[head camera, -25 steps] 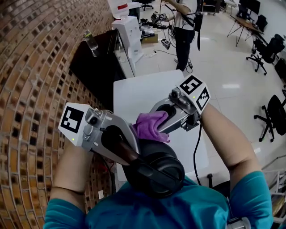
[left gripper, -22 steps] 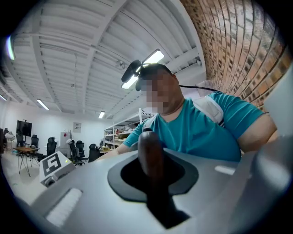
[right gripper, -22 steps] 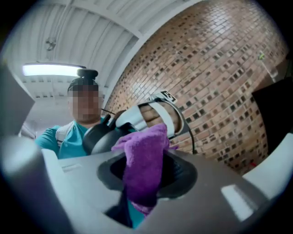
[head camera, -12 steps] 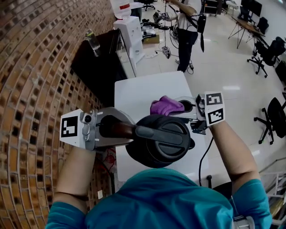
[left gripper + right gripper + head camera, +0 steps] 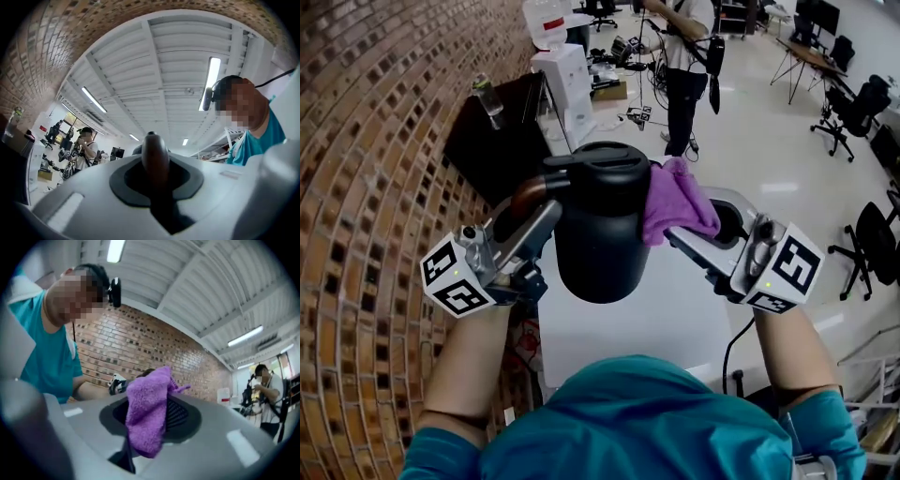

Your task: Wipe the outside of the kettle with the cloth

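While 1 kettle (image 5: 600,234) hangs above 1 table (image 5: 619,347) in the head view, 1 purple cloth (image 5: 675,202) touches its side. Left gripper view: the left gripper (image 5: 157,185) clamps its brown handle (image 5: 155,154). Right gripper view: the right gripper (image 5: 140,430) pinches the cloth.

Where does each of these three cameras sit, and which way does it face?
Head view: on the person's head, looking steeply down at kettle, cloth and table; both forearms, left gripper and right gripper show.
Left gripper view: on that gripper, looking up past jaws shut on the kettle's handle to the ceiling; teal shirt shows.
Right gripper view: on that gripper, looking past jaws clamping the cloth to a brick wall; teal shirt shows.
Shared: both gripper views catch the bystander.
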`<state>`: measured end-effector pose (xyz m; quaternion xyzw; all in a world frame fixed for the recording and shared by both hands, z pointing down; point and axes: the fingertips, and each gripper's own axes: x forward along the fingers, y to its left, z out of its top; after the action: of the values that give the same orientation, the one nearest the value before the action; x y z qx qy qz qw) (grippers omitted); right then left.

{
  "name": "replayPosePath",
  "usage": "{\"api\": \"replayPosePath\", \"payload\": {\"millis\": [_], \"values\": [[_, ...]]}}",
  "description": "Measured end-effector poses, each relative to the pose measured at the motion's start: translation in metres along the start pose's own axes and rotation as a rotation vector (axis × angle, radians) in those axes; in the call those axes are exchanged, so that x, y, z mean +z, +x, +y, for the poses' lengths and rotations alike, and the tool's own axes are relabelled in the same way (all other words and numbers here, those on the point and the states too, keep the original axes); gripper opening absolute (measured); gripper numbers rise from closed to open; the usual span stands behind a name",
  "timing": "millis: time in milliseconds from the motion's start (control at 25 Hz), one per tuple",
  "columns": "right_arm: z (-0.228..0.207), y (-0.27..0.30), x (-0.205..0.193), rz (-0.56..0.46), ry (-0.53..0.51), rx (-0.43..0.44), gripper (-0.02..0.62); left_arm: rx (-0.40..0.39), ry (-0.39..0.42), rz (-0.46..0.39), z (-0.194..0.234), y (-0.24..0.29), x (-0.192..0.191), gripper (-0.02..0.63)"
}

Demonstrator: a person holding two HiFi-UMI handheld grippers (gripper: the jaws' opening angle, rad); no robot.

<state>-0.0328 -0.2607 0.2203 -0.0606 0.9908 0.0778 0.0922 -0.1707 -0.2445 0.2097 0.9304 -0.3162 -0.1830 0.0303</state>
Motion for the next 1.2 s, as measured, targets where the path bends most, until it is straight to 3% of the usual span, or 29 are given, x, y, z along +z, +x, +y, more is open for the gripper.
{"api": "replayPosePath", "payload": {"millis": [160,320,400,480,560,680,760,880,1000,1200], "values": [[0.014,-0.009,-0.024,0.020,-0.016,-0.039,0.121,0.031,-0.004,-0.001,0.001,0.002,-0.002,0.071],[0.051,-0.012,-0.065,0.168,-0.094,0.056,0.121,0.072,-0.027,-0.060,0.009,-0.002,0.012,0.071],[0.051,-0.013,-0.060,0.170,-0.078,0.043,0.121,0.083,0.010,-0.051,0.007,0.000,0.018,0.071],[0.041,-0.012,-0.027,0.138,-0.112,-0.006,0.121,0.085,0.079,0.002,-0.001,0.009,0.017,0.071],[0.033,-0.004,0.017,0.138,-0.236,-0.028,0.121,0.087,0.167,0.086,-0.009,0.020,0.010,0.071],[0.039,0.027,0.062,0.253,-0.499,0.034,0.121,0.085,0.307,0.244,-0.018,0.037,-0.013,0.069],[0.048,0.054,0.067,0.387,-0.629,0.100,0.121,0.073,0.399,0.343,-0.023,0.046,-0.032,0.069],[0.050,0.079,0.037,0.663,-0.825,0.189,0.121,0.067,0.489,0.450,-0.027,0.052,-0.056,0.069],[0.054,0.086,0.016,0.771,-0.914,0.250,0.120,0.086,0.470,0.462,-0.022,0.051,-0.062,0.069],[0.061,0.064,-0.001,0.783,-0.850,0.348,0.120,0.094,0.336,0.351,-0.009,0.034,-0.043,0.069]]}}
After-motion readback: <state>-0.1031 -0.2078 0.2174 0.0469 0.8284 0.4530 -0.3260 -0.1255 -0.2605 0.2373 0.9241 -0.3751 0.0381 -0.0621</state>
